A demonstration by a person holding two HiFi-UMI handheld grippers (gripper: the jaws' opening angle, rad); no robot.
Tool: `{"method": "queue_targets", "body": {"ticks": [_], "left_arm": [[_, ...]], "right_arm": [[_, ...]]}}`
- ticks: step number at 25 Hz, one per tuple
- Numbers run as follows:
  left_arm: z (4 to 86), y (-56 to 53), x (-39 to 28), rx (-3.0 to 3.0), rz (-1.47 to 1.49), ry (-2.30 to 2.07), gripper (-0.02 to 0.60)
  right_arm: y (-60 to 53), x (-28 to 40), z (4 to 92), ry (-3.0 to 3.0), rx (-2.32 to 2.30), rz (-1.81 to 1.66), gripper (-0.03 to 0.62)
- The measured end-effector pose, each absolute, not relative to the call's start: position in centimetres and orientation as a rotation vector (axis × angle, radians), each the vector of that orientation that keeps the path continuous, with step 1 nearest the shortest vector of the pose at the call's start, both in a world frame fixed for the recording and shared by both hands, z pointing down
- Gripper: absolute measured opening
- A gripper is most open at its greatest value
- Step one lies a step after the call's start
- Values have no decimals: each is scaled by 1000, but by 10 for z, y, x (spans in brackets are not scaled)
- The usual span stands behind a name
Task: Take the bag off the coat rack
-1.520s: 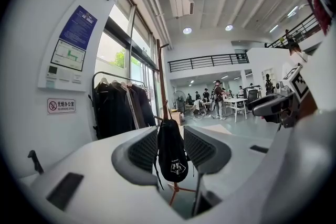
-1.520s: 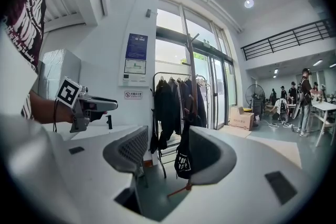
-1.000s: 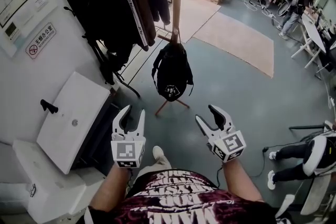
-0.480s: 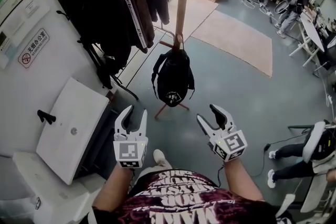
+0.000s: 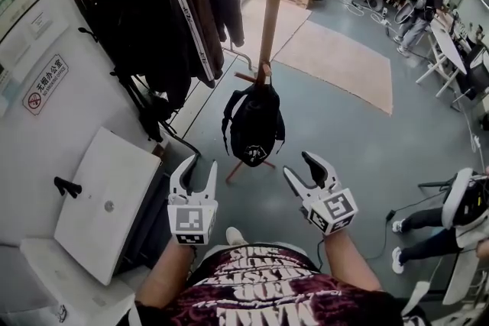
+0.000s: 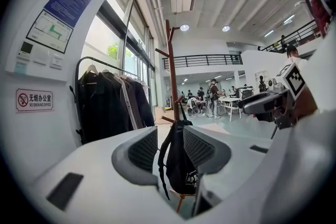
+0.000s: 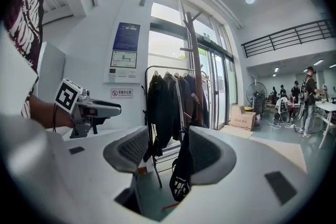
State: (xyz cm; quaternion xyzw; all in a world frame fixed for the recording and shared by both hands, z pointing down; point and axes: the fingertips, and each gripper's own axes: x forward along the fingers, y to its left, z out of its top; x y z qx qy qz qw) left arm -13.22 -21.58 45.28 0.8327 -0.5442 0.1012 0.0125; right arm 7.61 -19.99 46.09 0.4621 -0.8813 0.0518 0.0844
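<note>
Approach step: black bag (image 5: 254,126) hangs on the coat rack (image 5: 273,4) peg, untouched. Left gripper (image 5: 192,173) and right gripper (image 5: 309,172) both gape wide, empty, well short. Next: reach in, grab the strap.

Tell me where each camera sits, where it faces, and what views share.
Head view: on the person's head, looking steeply down; both forearms, left gripper, right gripper, bag on coat rack ahead.
Left gripper view: on that gripper, facing the bag past open jaws; right gripper at right.
Right gripper view: likewise facing the bag; left gripper at left.
Shared: all three show the hanging bag.
</note>
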Motion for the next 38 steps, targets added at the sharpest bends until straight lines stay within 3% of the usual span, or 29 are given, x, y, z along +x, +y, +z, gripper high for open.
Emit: {"method": "queue_targets", "body": {"ticks": [14,38], "left_arm": [[462,-247,-124,2597,278,-1595,155],[453,-351,-80,2628,291,-1570,155]], "right_arm": [[-218,78,469,-2609,1432,207,238],[-347,76,473,-2663,1272,213,213]]}}
